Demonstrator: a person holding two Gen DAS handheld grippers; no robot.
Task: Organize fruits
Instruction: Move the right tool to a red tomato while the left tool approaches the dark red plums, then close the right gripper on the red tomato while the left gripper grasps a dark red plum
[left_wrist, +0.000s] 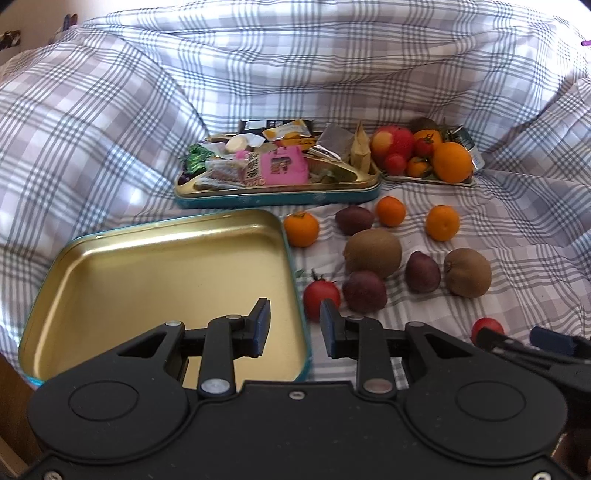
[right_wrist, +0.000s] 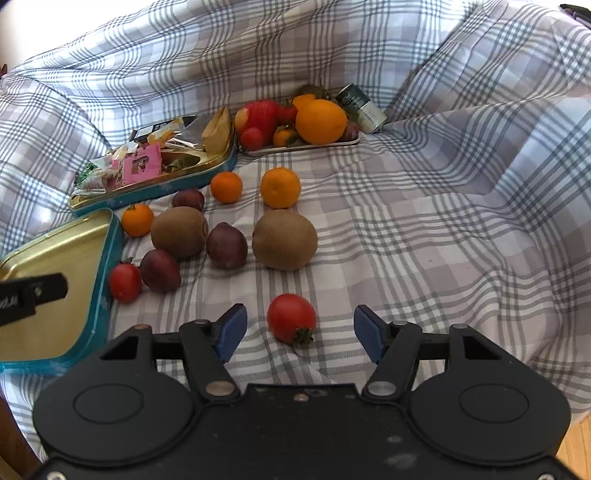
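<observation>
Basically, L to R: empty gold tin lid (left_wrist: 155, 273) lies at left w/ the left gripper (left_wrist: 294, 328) hovering over its near right corner, tilted down, jaws at their narrowest, nothing b/w them. Just beside the lid's right edge sit a tomato (left_wrist: 321, 298), plums, kiwis & small oranges loose on the checked cloth (right_wrist: 424, 229). Nearest on the right, a cherry tomato (right_wrist: 291, 320) lies b/w the right gripper (right_wrist: 300, 334) pads, half-wide, not touching yet. Best bet: centre it, close gently – soft skin, likely to roll or squash. Gripper is angled down twd the cloth.
</observation>
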